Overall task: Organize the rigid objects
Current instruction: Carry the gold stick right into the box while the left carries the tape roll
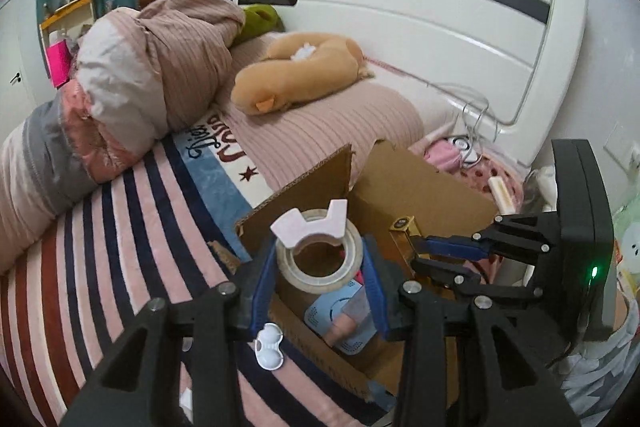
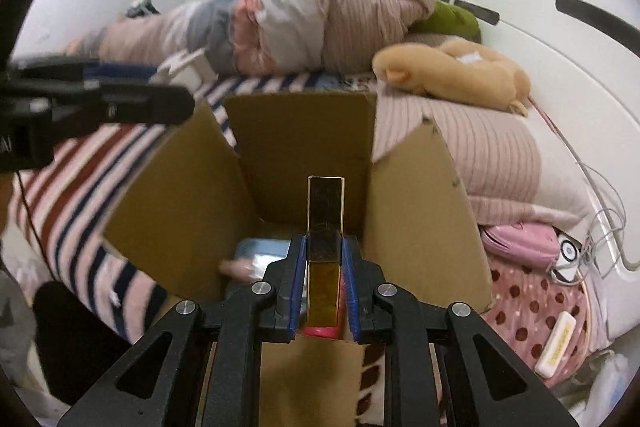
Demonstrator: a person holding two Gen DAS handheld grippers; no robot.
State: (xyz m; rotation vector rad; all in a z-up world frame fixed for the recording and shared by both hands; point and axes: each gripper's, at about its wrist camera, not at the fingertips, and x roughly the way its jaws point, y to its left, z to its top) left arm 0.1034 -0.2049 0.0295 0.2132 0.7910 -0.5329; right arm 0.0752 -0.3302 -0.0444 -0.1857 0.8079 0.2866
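Left gripper [image 1: 320, 267]: fingers clamped on tape roll [image 1: 320, 259], above the open box [image 1: 420, 187]. Right gripper [image 2: 325, 279]: fingers clamped on gold bar [image 2: 325, 227], over the box, at 3 o'clock of the roll.

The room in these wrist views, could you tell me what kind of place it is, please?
Most likely a bedroom in a home: a bed with a white headboard, a striped blanket and bundled bedding, with a plush toy on top. An open cardboard box sits on the bed.

A tan plush toy [image 1: 298, 73] lies on the pink ribbed bedding [image 1: 320, 131] beside a white headboard [image 1: 420, 27].
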